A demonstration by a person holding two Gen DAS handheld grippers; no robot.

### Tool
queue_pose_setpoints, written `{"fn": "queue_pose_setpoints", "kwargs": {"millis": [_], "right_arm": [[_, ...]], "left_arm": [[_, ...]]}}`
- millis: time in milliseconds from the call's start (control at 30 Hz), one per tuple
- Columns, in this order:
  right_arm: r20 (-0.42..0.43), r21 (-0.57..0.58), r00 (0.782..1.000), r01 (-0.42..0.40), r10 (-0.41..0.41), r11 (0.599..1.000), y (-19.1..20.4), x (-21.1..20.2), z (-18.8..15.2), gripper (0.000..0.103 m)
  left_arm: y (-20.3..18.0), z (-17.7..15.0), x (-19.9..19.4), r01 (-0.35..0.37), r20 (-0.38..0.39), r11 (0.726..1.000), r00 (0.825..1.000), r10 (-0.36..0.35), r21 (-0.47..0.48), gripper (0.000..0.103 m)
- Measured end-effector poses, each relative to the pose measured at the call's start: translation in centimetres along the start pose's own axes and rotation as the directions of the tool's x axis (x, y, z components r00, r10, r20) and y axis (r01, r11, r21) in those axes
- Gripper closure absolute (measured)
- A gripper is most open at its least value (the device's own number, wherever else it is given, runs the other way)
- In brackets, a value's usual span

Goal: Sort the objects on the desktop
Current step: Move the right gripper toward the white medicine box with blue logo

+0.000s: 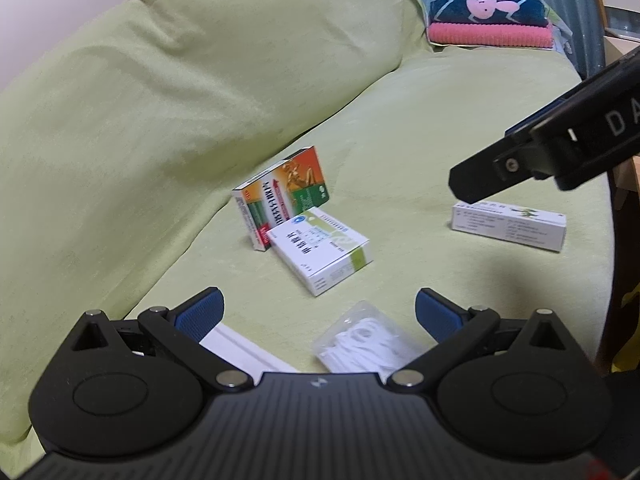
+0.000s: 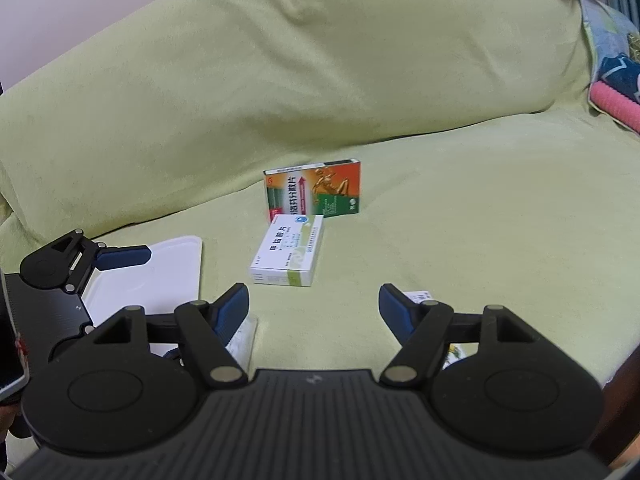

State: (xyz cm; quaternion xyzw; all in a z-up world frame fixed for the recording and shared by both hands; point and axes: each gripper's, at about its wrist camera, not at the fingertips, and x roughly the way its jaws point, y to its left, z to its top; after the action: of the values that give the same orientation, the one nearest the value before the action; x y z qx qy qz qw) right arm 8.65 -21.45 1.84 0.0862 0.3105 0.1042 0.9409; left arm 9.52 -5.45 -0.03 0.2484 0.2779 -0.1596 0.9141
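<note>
Nearest in the left wrist view, the left gripper (image 1: pixel 318 312) is held spread and empty over a clear floss bag (image 1: pixel 362 340), with a white tray (image 1: pixel 244 354) just to its left. The right gripper (image 2: pixel 314 308) is likewise spread wide with nothing between its pads; in its own view a white box (image 2: pixel 416 296) is partly hidden behind its right finger.

Farther out on the green cover (image 2: pixel 460 208), a white-green box (image 1: pixel 320 250) lies flat, its far end touching an orange box (image 1: pixel 282 198) that stands on edge behind it. A long white box (image 1: pixel 510 222) lies well apart to the right, under the right gripper's finger.

Whether the tray is meant as the sorting place cannot be told, and nothing is seen in the part of it in view. The scene would suit a sort with all the things still loose as well as one where they have been laid out.

If a box is to be gripped, it is best taken across its narrow sides, with the pads brought square to them. The soft cover may give under pressure, so the descent should be kept gentle. The standing box could be tipped if its neighbour is dragged.
</note>
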Motion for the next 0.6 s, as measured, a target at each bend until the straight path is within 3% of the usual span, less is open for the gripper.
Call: {"fn": "queue_pose_setpoints", "kwargs": {"millis": [333, 600], "right_arm": [[-0.029, -0.001, 1.000, -0.009, 0.009, 1.000, 1.4, 4.9, 1.6, 0.029], [-0.096, -0.010, 0.995, 0.010, -0.011, 1.000, 2.1, 11.0, 2.1, 0.028]], "left_arm": [[3.2, -0.3, 2.5, -0.040, -0.018, 0.999, 0.999, 0.039, -0.025, 0.000], [3.3, -0.5, 4.3, 0.017, -0.023, 1.000, 1.000, -0.017, 0.016, 0.000]]}}
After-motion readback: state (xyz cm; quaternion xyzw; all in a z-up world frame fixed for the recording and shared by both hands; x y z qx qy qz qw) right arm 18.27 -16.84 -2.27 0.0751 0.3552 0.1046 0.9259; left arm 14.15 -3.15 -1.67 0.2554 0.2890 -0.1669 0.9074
